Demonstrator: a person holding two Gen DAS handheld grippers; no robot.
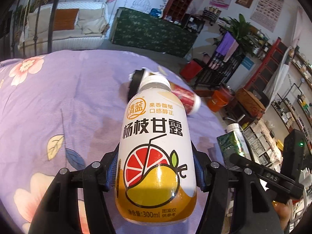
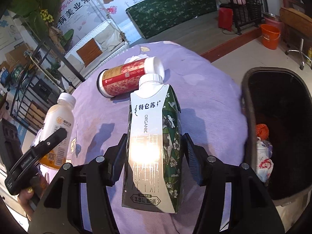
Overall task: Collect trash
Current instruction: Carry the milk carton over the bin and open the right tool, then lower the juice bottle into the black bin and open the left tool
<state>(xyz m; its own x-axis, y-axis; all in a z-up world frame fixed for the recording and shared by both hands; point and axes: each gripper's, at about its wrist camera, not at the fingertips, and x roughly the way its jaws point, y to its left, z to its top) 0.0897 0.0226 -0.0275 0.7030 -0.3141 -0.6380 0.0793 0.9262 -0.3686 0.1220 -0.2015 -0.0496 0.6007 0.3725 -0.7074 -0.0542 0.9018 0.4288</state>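
Two items are held at once, one per gripper. The left gripper (image 1: pixel 156 167) is clamped on a juice bottle (image 1: pixel 155 152), its pads pressed against the lower body on both sides; the bottle is carried clear of the purple flowered tablecloth (image 1: pixel 58 97), cap pointing away from the camera. The right gripper (image 2: pixel 154 156) is pinched on a milk carton (image 2: pixel 154 142), fingers bearing on its two side faces, white screw cap uppermost and pointing away.

Beyond both held items, a red canister (image 2: pixel 124 80) with a white lid is seen lying on its side on the cloth, not yet picked up. Something white and crumpled lies just behind it; from the right wrist view it may be paper, but it is mostly hidden and cannot be identified.

A dark bin (image 2: pixel 251 117) stands just beside the table edge on the carton's side. Something orange and a white plastic bag with red print are seen inside it already.

Progress judged: partly done. Some trash is in the bin, two pieces are lifted but not yet dropped, and at least the canister remains on the table. The carton is nearer the bin than the bottle.
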